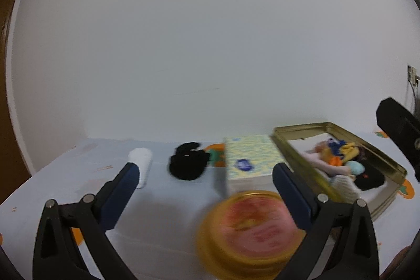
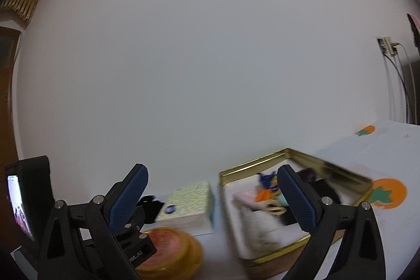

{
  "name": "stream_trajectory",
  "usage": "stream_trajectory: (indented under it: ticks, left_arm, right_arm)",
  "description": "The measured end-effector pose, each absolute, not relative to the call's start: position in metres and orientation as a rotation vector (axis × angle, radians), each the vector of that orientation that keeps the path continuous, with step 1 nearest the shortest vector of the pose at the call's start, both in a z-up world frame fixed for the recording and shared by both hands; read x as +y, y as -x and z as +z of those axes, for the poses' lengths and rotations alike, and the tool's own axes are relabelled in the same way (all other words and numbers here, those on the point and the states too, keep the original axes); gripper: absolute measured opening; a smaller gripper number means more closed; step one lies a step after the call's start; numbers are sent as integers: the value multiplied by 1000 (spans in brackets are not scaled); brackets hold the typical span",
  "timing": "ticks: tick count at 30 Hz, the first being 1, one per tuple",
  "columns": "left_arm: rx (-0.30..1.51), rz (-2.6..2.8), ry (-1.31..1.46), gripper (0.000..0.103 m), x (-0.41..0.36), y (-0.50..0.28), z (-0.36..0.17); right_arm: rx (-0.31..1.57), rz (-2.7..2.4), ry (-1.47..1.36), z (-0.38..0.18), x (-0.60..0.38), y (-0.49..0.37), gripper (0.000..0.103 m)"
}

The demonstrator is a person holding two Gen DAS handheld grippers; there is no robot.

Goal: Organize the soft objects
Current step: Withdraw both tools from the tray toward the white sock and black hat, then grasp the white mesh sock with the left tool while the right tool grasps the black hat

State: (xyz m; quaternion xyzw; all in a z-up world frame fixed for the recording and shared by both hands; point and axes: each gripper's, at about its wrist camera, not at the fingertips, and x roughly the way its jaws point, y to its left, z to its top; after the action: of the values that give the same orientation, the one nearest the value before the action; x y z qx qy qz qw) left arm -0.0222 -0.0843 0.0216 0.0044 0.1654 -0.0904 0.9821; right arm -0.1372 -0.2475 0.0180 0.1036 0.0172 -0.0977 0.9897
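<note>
A gold rectangular tin (image 1: pixel 378 158) (image 2: pixel 262 159) at the right holds several soft items: pink, white, black, yellow and blue cloth pieces. A white sock (image 1: pixel 141 162) and a black sock bundle (image 1: pixel 187 164) (image 2: pixel 151 206) lie on the table to the left of the tin. My left gripper (image 1: pixel 204 172) is open and empty, above the table in front of the socks and tissue box. My right gripper (image 2: pixel 212 183) is open and empty, raised in front of the tin. The left gripper's body (image 2: pixel 131 235) shows in the right wrist view.
A tissue box (image 1: pixel 248 162) (image 2: pixel 189 206) stands between the black bundle and the tin. A round gold tin with a pink lid (image 1: pixel 252 230) (image 2: pixel 168 246) sits in front of it. The pale tablecloth (image 1: pixel 170 201) has orange prints. A white wall is behind.
</note>
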Motion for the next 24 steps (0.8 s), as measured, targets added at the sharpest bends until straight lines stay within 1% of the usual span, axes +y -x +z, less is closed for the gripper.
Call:
stream_trajectory:
  ticks: [8, 24]
  left_arm:
    - [366, -93, 25, 103, -35, -4, 14]
    - [417, -16, 47, 103, 17, -40, 4]
  right_arm:
    - [54, -135, -178, 14, -202, 109, 100]
    - [63, -133, -156, 5, -141, 49, 100]
